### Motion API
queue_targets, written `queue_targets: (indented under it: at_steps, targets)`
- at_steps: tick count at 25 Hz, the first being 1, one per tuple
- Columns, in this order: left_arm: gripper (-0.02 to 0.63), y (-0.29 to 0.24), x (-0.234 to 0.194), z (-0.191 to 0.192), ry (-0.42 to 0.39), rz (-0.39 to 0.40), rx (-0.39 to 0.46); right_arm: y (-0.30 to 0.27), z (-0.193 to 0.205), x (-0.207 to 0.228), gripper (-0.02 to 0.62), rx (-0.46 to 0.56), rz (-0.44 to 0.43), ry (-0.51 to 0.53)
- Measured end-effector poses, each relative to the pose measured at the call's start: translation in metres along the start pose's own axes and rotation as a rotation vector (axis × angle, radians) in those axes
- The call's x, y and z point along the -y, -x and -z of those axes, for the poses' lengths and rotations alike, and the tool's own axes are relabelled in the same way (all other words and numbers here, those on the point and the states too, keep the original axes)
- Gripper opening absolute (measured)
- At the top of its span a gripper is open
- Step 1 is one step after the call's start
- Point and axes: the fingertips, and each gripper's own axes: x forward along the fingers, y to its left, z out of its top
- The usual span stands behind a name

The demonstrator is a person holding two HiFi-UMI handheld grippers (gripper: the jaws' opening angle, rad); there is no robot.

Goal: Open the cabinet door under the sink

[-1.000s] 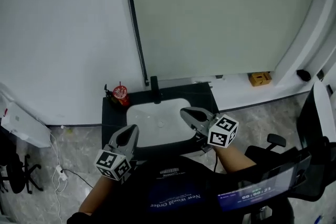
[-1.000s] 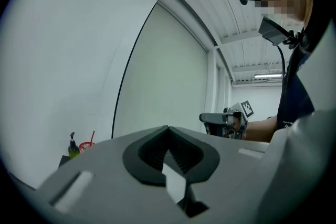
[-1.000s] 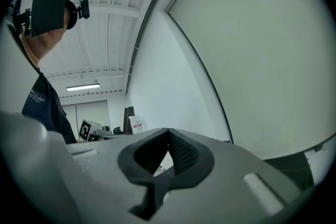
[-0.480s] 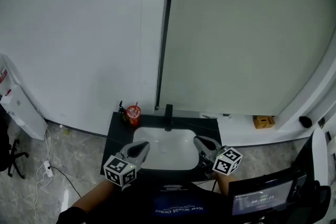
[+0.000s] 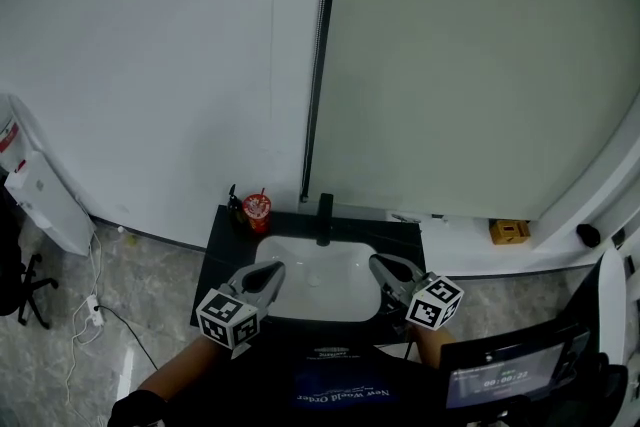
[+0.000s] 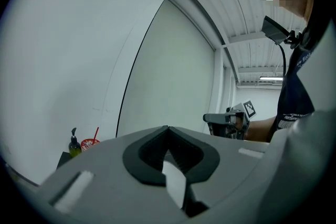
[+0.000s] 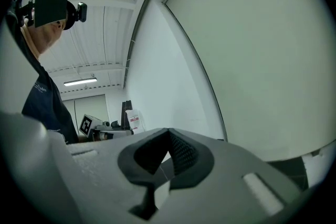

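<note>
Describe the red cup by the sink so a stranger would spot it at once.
Find the black vanity countertop holding a white basin against the wall. The red cup stands at its back left corner, left of the black faucet. It alone is red, with a straw, right of a small pump bottle.

The sink (image 5: 318, 283) is showing white against a black counter (image 5: 214, 255), with a black tap (image 5: 325, 210) and a red cup (image 5: 257, 207) behind it. The wall (image 5: 150, 65) is looking white, the panel (image 5: 470, 65) pale grey-green, and a black strip (image 5: 320, 55) is running between them. The floor (image 5: 150, 285) is showing grey marbling. The left gripper (image 5: 270, 272) and right gripper (image 5: 380, 263) are showing grey, each carrying a cube (image 5: 226, 318) patterned in black and white squares. A box (image 5: 509, 231) is showing ochre, and the shirt (image 5: 335, 385) is showing dark navy with white lettering.
</note>
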Motion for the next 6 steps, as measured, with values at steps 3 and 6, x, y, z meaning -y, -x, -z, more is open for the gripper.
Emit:
queue_targets:
  at_steps: [3,6]
  targets:
    - [0.002,-0.0008,-0.0006,0.0005,0.001,-0.002,0.000,-0.0015,0.0004,0.0000,0.000,-0.005,-0.002,0.000]
    - [0.002,-0.0012,-0.0009,0.0013,0.001,-0.005,0.000,-0.0034,-0.0012,-0.0017,0.000,-0.013,-0.003,-0.001]
